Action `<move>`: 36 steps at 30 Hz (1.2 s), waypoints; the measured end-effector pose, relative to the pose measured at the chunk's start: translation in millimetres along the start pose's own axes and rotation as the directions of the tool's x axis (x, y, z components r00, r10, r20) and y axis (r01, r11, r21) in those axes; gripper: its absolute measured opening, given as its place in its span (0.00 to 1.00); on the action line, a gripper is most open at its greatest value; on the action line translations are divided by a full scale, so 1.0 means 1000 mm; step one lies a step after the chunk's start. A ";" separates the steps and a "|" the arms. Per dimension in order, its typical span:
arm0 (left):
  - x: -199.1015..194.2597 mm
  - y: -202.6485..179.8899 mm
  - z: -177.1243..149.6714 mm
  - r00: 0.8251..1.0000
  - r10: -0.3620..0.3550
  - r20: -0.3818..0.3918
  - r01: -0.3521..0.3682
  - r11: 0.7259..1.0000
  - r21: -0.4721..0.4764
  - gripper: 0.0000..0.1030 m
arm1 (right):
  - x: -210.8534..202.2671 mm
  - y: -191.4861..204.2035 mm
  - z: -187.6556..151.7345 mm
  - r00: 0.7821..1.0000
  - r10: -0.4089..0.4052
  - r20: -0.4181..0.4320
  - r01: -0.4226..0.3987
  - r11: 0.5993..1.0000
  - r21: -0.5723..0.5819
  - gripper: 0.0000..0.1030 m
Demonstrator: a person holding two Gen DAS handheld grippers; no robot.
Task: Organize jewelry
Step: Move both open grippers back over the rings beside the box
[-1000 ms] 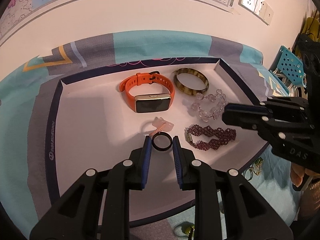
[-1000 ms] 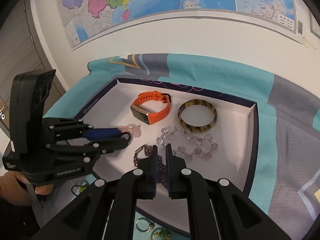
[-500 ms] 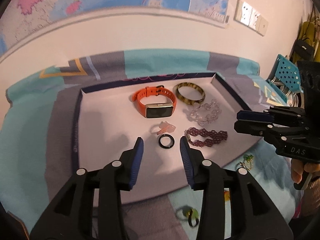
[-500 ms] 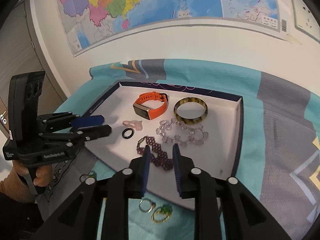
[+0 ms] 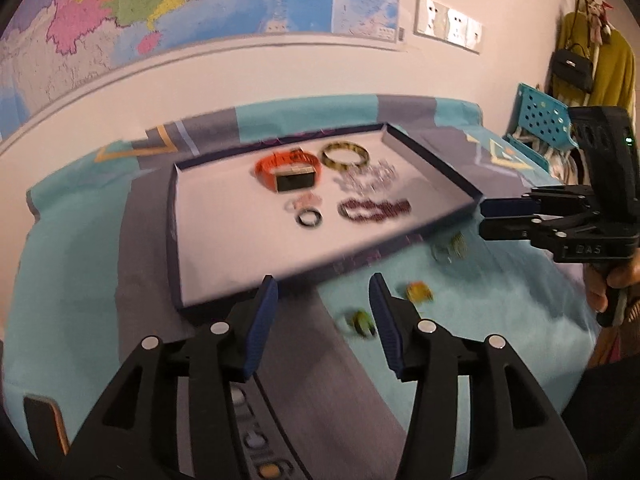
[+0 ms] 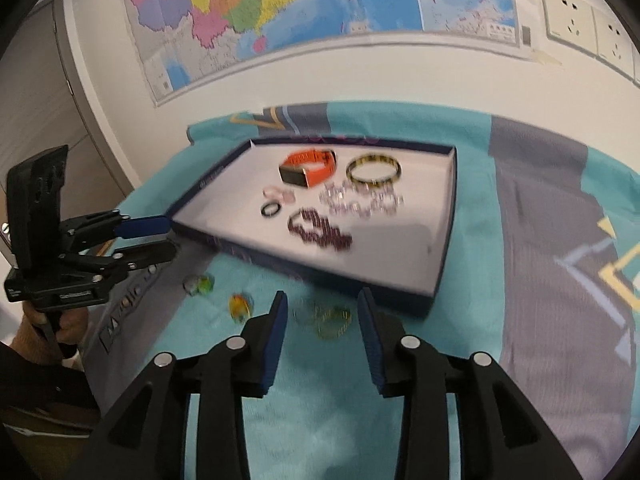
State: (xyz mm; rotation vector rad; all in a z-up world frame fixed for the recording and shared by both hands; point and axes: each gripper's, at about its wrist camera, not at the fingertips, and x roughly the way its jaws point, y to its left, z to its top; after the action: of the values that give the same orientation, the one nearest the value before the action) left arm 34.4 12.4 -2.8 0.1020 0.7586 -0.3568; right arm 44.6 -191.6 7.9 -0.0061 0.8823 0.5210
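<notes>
Both tongs, left [image 5: 322, 312] & right [image 6: 322, 320], gape wide w/ nothing held, so I'd drop the right square over the gold rings [image 6: 326, 318] on the cloth, just outside the tray [image 6: 450, 240], pinching gently.

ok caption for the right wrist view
Open right gripper above gold rings beside the navy-rimmed white jewelry tray.
</notes>
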 end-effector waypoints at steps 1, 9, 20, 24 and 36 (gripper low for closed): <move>-0.001 -0.003 -0.005 1.000 -0.005 -0.004 0.005 1.000 0.008 0.46 | 0.003 0.000 -0.004 1.000 -0.007 -0.013 0.007 1.000 0.002 0.34; 0.006 -0.018 -0.023 0.999 -0.022 -0.043 0.023 0.999 0.023 0.46 | 0.019 -0.002 -0.019 0.998 -0.045 -0.049 0.048 0.998 0.049 0.36; 0.015 -0.016 -0.024 0.997 -0.028 -0.077 0.027 1.000 -0.014 0.40 | 0.026 0.008 -0.015 0.995 -0.086 -0.050 0.087 0.996 0.032 0.36; 0.021 -0.016 -0.022 0.995 -0.041 -0.093 0.039 0.999 -0.024 0.37 | 0.028 0.009 -0.014 0.994 -0.101 -0.052 0.102 0.994 0.028 0.35; 0.030 -0.018 -0.018 0.992 -0.055 -0.113 0.052 0.998 -0.029 0.26 | 0.031 0.008 -0.012 0.990 -0.128 -0.057 0.130 0.991 0.027 0.12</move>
State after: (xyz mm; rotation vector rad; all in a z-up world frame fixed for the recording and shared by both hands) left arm 36.9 -8.7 -35.9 0.0786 0.8801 -0.3944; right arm 48.3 -173.7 -21.1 -0.0497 0.9371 0.3875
